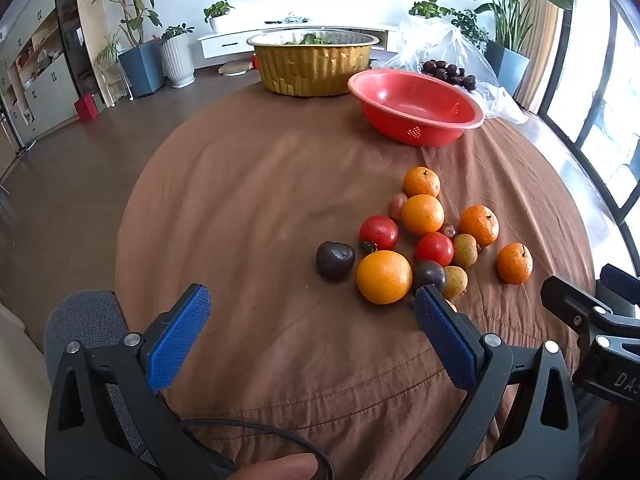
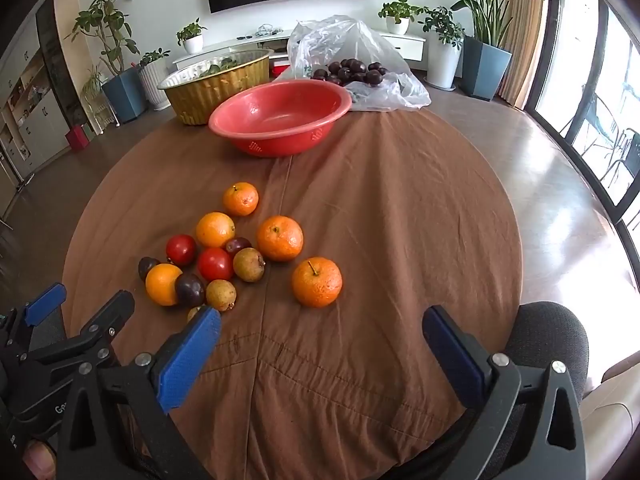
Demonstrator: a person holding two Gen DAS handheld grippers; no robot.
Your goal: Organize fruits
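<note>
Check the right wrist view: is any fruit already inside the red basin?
No. The red basin shows only its bare inner wall, while the oranges, tomatoes and other fruit lie loose on the brown tablecloth nearer the camera.

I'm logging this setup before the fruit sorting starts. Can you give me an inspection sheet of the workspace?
Surface: round table under a brown cloth, creased.
Job's things: loose fruit cluster of oranges, tomatoes, dark plums and small brownish fruits; red basin, nothing seen inside.
Clutter: gold foil pan with greens; plastic bag holding dark plums.
Grippers: left gripper and right gripper both open, holding nothing, near the table's front edge.
Cables: black cable by the left gripper.
Surroundings: wall TV, potted plants, windows on the right, grey chair.
</note>
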